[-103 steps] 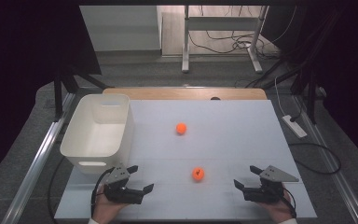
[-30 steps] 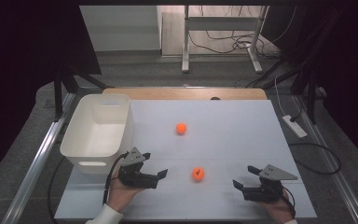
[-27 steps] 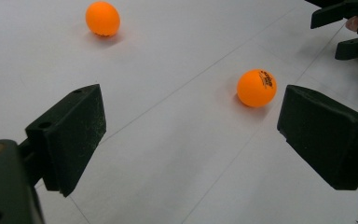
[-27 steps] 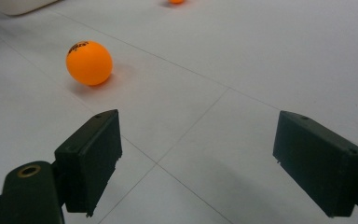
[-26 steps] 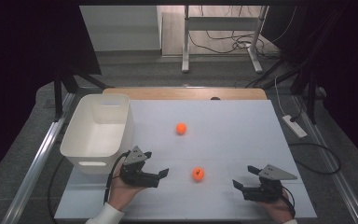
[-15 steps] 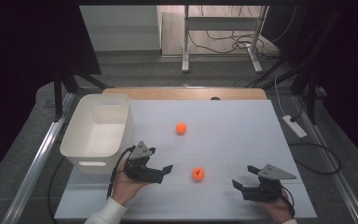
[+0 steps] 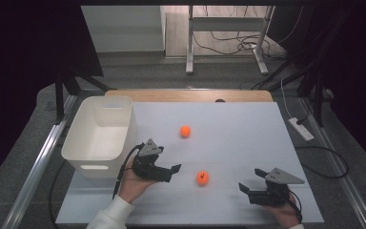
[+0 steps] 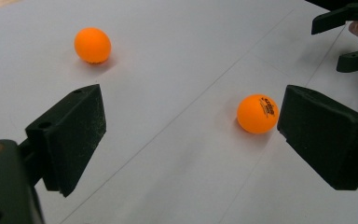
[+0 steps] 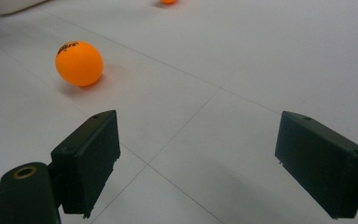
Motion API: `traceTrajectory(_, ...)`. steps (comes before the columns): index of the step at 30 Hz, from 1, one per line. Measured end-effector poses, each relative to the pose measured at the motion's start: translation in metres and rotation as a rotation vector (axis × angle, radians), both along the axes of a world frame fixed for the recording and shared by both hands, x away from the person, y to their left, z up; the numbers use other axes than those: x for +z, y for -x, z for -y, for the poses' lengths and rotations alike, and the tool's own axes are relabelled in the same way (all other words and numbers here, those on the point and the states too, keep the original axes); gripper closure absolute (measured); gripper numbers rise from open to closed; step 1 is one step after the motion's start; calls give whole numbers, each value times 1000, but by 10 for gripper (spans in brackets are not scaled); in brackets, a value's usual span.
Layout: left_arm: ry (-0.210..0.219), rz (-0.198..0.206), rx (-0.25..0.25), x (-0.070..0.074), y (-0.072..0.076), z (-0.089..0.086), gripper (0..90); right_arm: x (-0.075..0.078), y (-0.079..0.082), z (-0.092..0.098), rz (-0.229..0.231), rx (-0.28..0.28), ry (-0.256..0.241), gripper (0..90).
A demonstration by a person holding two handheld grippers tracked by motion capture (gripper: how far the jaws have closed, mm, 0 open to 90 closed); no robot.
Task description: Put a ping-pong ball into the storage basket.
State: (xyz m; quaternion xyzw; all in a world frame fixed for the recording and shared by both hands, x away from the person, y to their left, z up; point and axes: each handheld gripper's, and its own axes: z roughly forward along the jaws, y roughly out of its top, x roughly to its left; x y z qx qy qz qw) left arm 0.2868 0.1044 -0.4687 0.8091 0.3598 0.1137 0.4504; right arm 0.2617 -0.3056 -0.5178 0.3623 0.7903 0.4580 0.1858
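Note:
Two orange balls lie on the white table (image 7: 248, 129). The near ball (image 7: 202, 178) (image 8: 257, 114) (image 9: 79, 63) carries dark print and sits between the two hands. The far ball (image 7: 185, 131) (image 8: 92, 45) (image 9: 168, 1) rests toward the table's middle. My left gripper (image 7: 173, 170) (image 8: 191, 140) is open, a short way left of the near ball and pointing at it; the ball lies just ahead of its right-hand jaw. My right gripper (image 7: 244, 190) (image 9: 198, 161) is open and empty near the front right, with the near ball ahead to its left.
A white bin (image 7: 100, 136) stands on the table's left side, just behind my left hand. A wooden strip (image 7: 190, 96) runs along the table's far edge. A power strip (image 7: 301, 129) and cables lie on the floor to the right.
My left gripper has travelled right and slightly forward, closing on the near ball. The right gripper and both balls have stayed put.

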Motion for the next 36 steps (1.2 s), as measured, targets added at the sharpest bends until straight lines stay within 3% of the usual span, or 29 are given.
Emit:
traceTrajectory(7,-5,1,-1,4,-6,5,85,0,0,2,-2,-8,-7,136)
traceTrajectory(12,23,-13,-6,5,-12,9,86,-1,0,0,0,1,0,135)
traceTrajectory(23,-3,-17,-11,9,-24,15,86,-1,0,3,-2,-9,-2,134)
traceTrajectory(36,11,-35,-8,9,-36,18,88,-2,0,1,-8,-4,7,135)
